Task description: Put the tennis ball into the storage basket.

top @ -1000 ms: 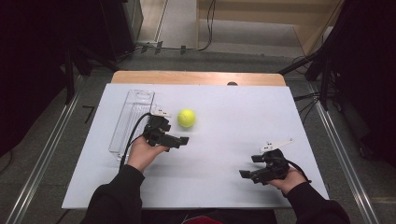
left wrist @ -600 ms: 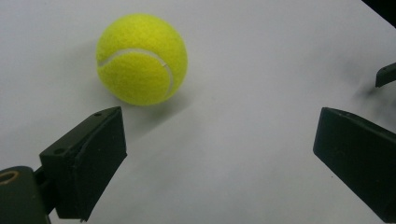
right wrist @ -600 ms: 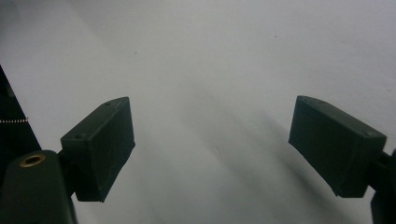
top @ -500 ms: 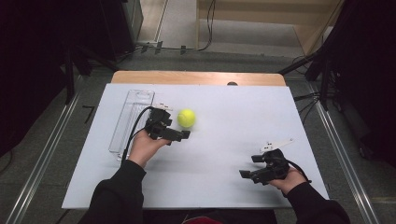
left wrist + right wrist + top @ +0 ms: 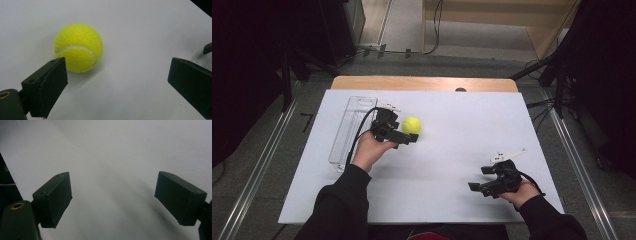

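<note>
Left gripper point(image 5: 117, 82) spread beside tennis ball point(image 5: 78, 47), right gripper point(image 5: 113, 200) spread over bare white board point(image 5: 452, 150) near its front edge.

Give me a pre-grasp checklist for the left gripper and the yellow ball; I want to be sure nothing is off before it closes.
1. Left gripper open: ok, jaws spread wide.
2. Yellow felt tennis ball centred between the jaws: not ok, it sits near the left jaw and ahead of both tips.
3. Ball resting free on the white table sheet: ok, nothing touches it.
4. Clear plastic rectangular tray clear of the approach: ok, it lies on the far side of the left hand from the ball.
5. Right gripper out of the way: ok, open and empty near the table's right front.
6. Ball at rest: cannot tell from a single moment.
</note>
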